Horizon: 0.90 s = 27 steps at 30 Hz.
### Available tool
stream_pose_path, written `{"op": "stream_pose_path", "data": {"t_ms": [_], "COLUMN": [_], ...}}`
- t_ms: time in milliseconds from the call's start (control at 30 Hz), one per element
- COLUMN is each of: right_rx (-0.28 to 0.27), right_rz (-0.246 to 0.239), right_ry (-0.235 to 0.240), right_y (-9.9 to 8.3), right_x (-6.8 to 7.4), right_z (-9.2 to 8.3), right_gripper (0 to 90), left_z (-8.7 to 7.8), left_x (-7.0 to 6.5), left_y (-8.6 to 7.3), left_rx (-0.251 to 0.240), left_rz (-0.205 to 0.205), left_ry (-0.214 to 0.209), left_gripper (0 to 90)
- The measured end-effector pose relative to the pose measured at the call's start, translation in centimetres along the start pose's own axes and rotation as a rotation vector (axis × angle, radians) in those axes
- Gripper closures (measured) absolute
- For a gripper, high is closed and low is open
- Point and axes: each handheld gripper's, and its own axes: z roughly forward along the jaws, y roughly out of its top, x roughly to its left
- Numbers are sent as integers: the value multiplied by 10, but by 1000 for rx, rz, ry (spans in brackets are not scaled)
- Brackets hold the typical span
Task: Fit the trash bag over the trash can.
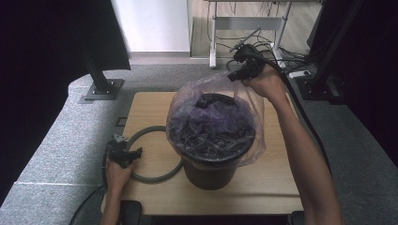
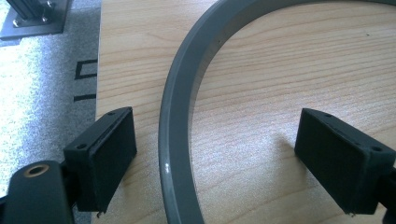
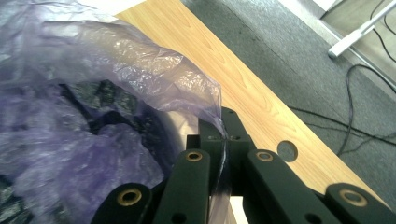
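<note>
We see a dark bin (image 1: 210, 159) standing upright on the wooden table (image 1: 150, 105), its mouth facing straight up, with a thin purple-tinted plastic bag (image 1: 213, 119) lining it. The bag's top edge rises above the rim and is drawn up and away toward the far right corner of the table, so the film stretches along a slanted line from the bin's mouth to the right gripper (image 1: 244, 70).

In the right gripper view the right gripper (image 3: 223, 140) has its jaws pressed together on the bag (image 3: 154, 74) — a pinched fold of film runs down between them, and the rest of the bag fans out to the left of the jaws over the bin's dark inside. No earlier look is at hand, so we say only that the film is clamped now.

A grey ring (image 1: 152, 157) lies flat on the table just to the left of the bin, its far arc tucked near the bin's side. The left gripper (image 1: 126, 154) sits low at the ring's left edge. In the left gripper view the left gripper (image 2: 215, 158) has its jaws spread wide — the ring's band (image 2: 180, 116) passes between them, closer to the left jaw, curving up and to the right, and neither jaw touches it.
</note>
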Motion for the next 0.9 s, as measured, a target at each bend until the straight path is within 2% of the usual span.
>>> {"op": "stream_pose_path", "data": {"t_ms": [100,167,367,400,467,600,667,733,767,800,833,900], "right_rx": [40,56,93,99,95,28,9,-21,-21,-31,-31,-27], "right_rz": [7,24,42,42,36,48,35,6,6,-27,-27,-51], "right_ry": [-10,7,43,45,24,29,41,68,68,87,87,116], "right_y": [-6,-13,-29,-31,-32,-28,-24,-19,-19,-12,-12,-3], "right_x": [-3,-6,-12,-12,-14,-16,-11,-1,-1,11,11,24], "right_z": [16,30,49,49,44,19,9,-1,-1,-3,-3,6], "right_gripper": [876,865,813,787,662,485,457,428,428,428,428,465], "left_z": [0,0,0,0,0,0,0,0,0,0,0,0], "left_x": [0,0,0,0,0,0,0,0,0,0,0,0], "left_y": [0,0,0,0,0,0,0,0,0,0,0,0], "left_rx": [0,0,0,0,0,0,0,0,0,0,1,0], "left_rz": [0,0,0,0,0,0,0,0,0,0,0,0], "left_ry": [0,0,0,0,0,0,0,0,0,1,1,1], "left_gripper": [125,125,126,125,126,125,126,126,126,125,126,126]}}
